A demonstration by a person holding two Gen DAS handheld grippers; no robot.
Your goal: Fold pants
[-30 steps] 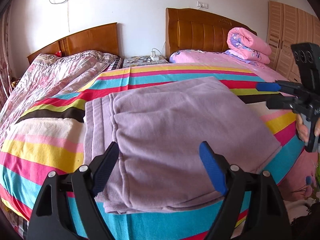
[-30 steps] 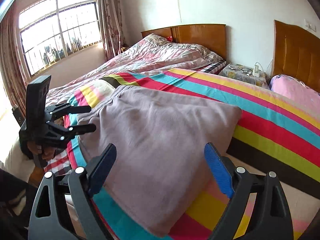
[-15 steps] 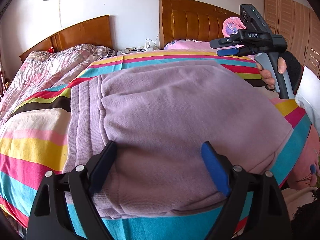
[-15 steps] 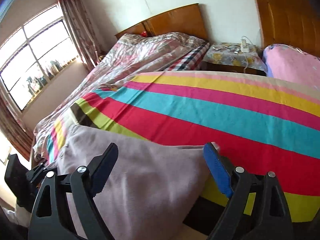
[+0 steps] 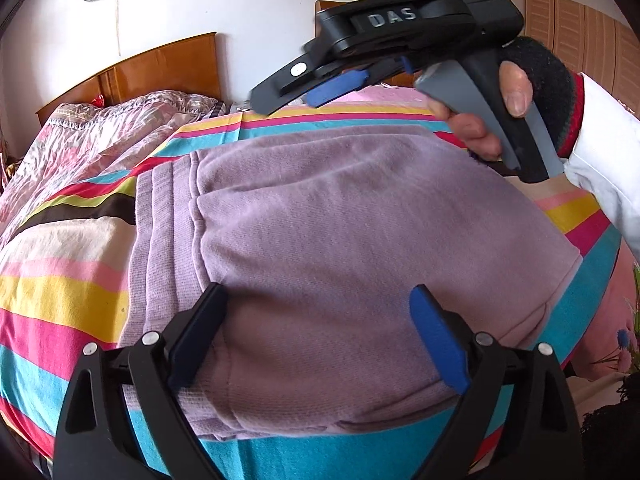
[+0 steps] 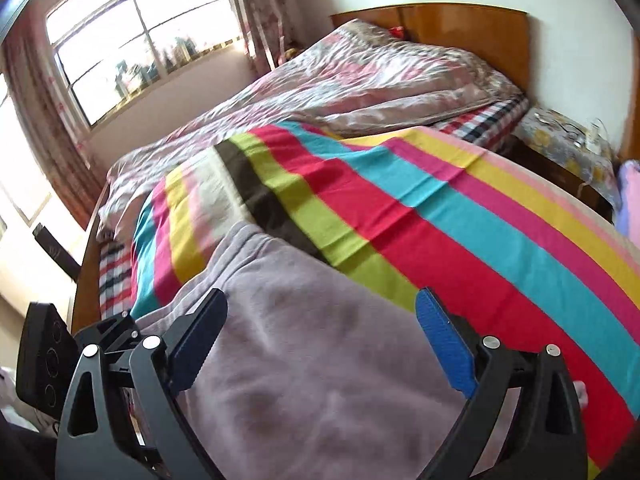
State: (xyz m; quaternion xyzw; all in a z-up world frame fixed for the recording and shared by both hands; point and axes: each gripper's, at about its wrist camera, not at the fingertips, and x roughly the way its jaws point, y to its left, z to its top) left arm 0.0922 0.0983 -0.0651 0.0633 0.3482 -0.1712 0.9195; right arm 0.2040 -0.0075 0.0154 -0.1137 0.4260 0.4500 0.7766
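A: On the striped bedspread [image 5: 60, 280], near its front edge, lie the mauve pants [image 5: 340, 240], already folded into a squat block with the ribbed waistband [image 5: 160, 240] to the left in the left wrist view.

B: Tools?

A: Left gripper [image 5: 316, 336] low over the near edge of the block, jaws opening, nothing pinched; cloth shows between the pads but they do not press it. Right gripper [image 6: 320, 340] spread wide above the far part of the pants [image 6: 320, 380], empty too. In the left view it [image 5: 340, 84] hangs over the back edge of the block, a hand [image 5: 492, 120] on its handle.

B: Which step, then?

A: My reading: between folds, or close to the end. Both tools free, fabric flat. If another fold is wanted, each needs a fresh bite on an edge, both layers together, then a lift across. Otherwise only smoothing is left.

B: Anything in the way?

A: Little. Bedspread around the pants is bare. A quilted bed [image 6: 360, 80] sits just beside, with the window [image 6: 140, 32] beyond it; nightstand [image 6: 568, 140] with small clutter well apart at the head. Main risk, I judge, is the two tools crowding each other over one small block, and the thick stack slipping from a shallow pinch.
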